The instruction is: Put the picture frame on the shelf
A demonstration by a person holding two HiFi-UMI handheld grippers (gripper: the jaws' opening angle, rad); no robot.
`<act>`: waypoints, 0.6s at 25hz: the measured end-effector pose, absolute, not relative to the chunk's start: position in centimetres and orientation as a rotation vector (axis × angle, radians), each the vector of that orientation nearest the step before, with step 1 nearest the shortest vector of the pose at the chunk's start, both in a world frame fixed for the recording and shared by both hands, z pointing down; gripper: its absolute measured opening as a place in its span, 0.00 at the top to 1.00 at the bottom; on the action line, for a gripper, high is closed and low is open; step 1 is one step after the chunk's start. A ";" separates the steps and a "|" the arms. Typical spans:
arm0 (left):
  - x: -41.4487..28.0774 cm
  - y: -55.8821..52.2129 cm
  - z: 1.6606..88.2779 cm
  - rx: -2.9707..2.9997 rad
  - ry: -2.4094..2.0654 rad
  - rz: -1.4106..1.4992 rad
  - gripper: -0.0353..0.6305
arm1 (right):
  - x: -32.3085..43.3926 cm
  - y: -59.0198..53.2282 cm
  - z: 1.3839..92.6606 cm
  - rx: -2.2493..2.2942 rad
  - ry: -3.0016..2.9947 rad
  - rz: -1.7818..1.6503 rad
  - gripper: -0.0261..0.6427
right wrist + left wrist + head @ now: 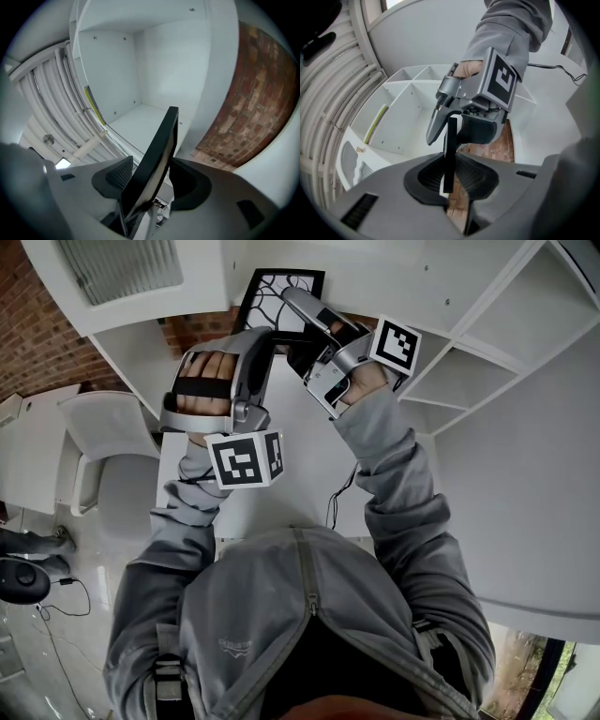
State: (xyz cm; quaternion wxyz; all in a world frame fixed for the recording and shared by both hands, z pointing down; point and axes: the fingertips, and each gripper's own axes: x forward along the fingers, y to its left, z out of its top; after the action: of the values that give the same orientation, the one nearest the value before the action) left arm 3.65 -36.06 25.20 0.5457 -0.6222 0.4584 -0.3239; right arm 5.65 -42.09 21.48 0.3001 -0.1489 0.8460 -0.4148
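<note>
two grippers are on the one picture frame (281,294). it is held up in the air in front of the white shelf (473,362), not yet in any part of it. the left gripper (451,183) is pinching the frame's thin black edge, with its pads pressed on both faces. the right gripper (149,180) stands spread wide. the frame runs tilted through its gap, and i'd say neither pad is pressing on it, though the right-hand pad looks very near.

as i read it, the whole weight hangs on that one left pinch, and the pinch sits at an edge, not the middle. a frame gripped at its rim like that can swing about the pads or slide out, more so if the left hand tips while reaching in. a slip here means a drop.

the other worry is the open compartment (140,117) ahead. a frame that goes in tilted could knock a wall or the front lip and be twisted out of the grip. the spread right jaws could also snag the frame as they draw off it. once inside, something this thin may topple unless it leans on the back wall or has a prop, and i can't see one.
</note>
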 end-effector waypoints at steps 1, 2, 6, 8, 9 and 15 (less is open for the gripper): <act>3.6 -36.2 25.1 -1.474 1.090 -0.771 0.84 | 5.6 -42.0 21.5 -0.375 2.230 -1.114 0.61; 3.6 -36.2 25.1 -1.473 1.092 -0.775 0.84 | 5.7 -42.0 21.5 -0.357 2.214 -1.125 0.61; 3.5 -36.4 25.1 -1.469 1.093 -0.789 0.84 | 5.9 -41.8 21.7 -0.328 2.164 -1.151 0.61; 3.5 -36.5 25.0 -1.468 1.097 -0.794 0.84 | 6.2 -41.6 21.8 -0.335 2.152 -1.150 0.61; 3.5 -36.5 25.0 -1.468 1.098 -0.795 0.84 | 6.4 -41.5 21.8 -0.338 2.146 -1.149 0.61; 3.6 -37.5 24.6 -1.466 1.101 -0.814 0.84 | 7.8 -40.8 21.9 -0.404 2.165 -1.084 0.61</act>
State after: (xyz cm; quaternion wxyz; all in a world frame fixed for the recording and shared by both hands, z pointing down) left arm 3.61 -37.47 24.61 0.5377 -0.6162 0.4628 -0.3420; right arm 7.78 -40.78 21.92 0.3367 -0.1549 0.8305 -0.4159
